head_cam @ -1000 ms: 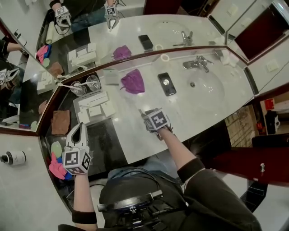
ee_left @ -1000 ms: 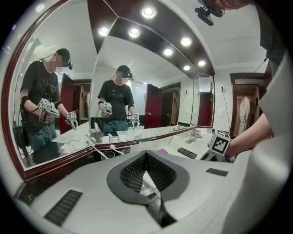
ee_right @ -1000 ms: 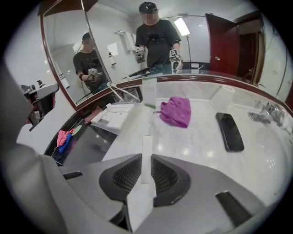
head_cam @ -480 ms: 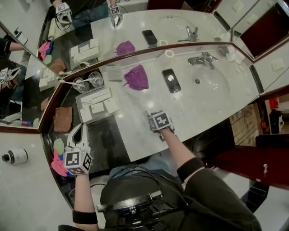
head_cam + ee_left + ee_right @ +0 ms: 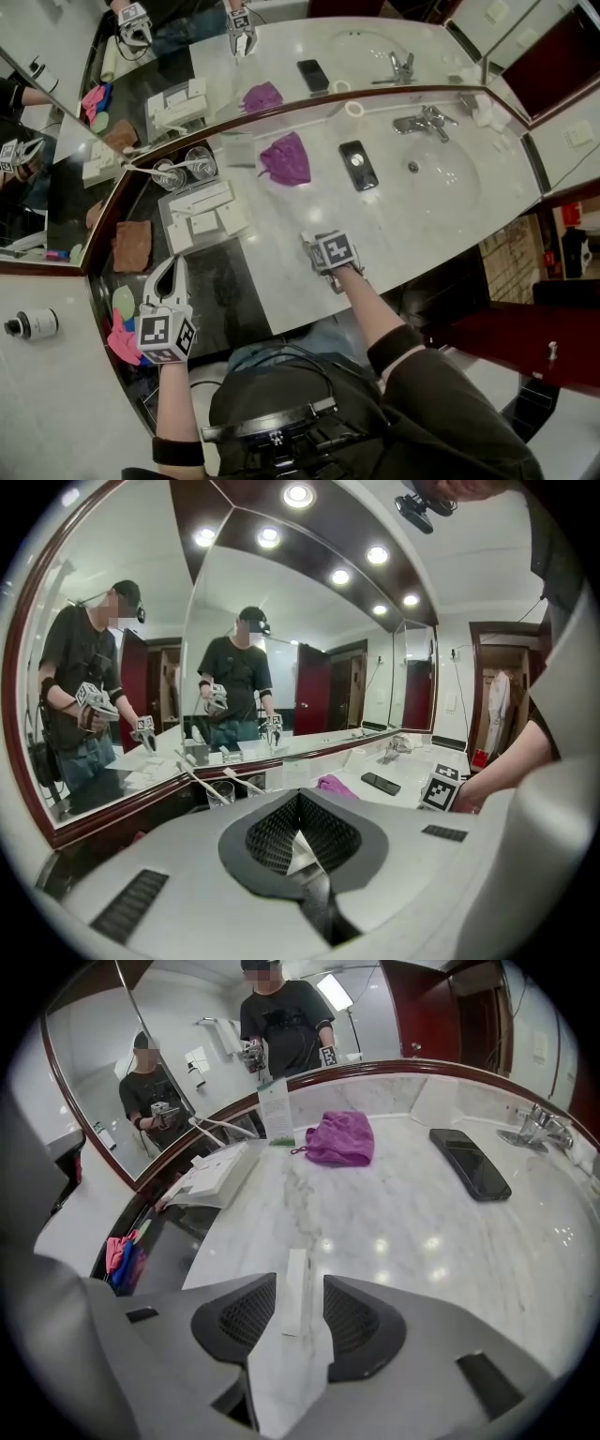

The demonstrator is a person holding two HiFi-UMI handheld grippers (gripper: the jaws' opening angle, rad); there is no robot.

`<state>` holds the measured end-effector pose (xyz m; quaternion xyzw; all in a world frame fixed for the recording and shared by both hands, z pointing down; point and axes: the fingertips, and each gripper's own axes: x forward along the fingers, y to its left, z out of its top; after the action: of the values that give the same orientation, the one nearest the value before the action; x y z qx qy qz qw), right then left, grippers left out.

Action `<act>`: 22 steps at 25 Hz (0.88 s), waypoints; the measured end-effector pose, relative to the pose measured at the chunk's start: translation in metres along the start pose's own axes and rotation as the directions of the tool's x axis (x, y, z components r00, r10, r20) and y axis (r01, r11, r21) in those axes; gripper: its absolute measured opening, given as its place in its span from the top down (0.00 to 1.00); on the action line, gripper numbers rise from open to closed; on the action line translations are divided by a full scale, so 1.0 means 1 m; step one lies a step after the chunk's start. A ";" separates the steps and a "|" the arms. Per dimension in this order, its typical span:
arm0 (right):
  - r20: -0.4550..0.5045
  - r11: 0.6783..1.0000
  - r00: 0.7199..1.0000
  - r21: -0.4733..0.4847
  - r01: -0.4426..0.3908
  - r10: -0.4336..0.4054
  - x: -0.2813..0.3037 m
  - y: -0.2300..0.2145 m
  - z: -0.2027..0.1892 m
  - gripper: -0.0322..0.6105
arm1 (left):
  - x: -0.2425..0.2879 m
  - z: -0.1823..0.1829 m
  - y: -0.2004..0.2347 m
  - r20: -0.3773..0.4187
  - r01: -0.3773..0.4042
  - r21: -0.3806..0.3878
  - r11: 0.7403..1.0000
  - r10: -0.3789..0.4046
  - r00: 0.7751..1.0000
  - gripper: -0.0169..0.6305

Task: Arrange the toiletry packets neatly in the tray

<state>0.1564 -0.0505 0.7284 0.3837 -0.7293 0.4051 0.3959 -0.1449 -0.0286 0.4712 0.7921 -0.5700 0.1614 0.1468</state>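
A small white toiletry packet (image 5: 297, 1279) lies on the marble counter (image 5: 394, 220). My right gripper (image 5: 300, 1309) points down over it, a jaw on either side. Its jaws have just been opening and a gap shows on both sides of the packet. In the head view that gripper (image 5: 311, 246) is near the counter's front edge. The tray (image 5: 170, 218) with white packets (image 5: 204, 221) sits to the left by the mirror, also seen as the tray (image 5: 221, 1182). My left gripper (image 5: 169, 274) hovers over the dark counter section, shut (image 5: 300, 803).
A purple cloth (image 5: 284, 159) and a black phone (image 5: 357, 166) lie behind the right gripper. The sink (image 5: 441, 173) and faucet (image 5: 422, 122) are to the right. Two glasses with toothbrushes (image 5: 176, 172), a brown cloth (image 5: 131, 246) and pink and green items (image 5: 117, 323) are at the left.
The right gripper's jaws have spread apart around the packet and it has sunk slightly toward the counter. The left gripper has stayed put.
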 end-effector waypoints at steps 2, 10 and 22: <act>0.010 1.000 1.000 -0.007 0.003 -0.003 -0.001 -0.001 0.002 0.67 | 0.000 -0.001 0.000 -0.001 -0.001 -0.001 1.000 0.001 1.000 0.97; 0.042 0.999 0.999 -0.036 0.005 -0.003 -0.007 0.001 0.010 0.67 | -0.002 -0.004 0.000 0.000 0.000 -0.008 1.000 0.000 1.000 0.97; 0.304 0.979 0.947 -0.199 -0.041 0.102 -0.102 0.033 0.095 0.79 | 0.004 0.010 -0.010 0.053 0.009 -0.047 0.999 -0.007 0.999 0.97</act>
<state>0.1423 -0.0986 0.5942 0.3765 -0.8316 0.2818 0.2952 -0.1333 -0.0331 0.4628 0.7948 -0.5741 0.1263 0.1510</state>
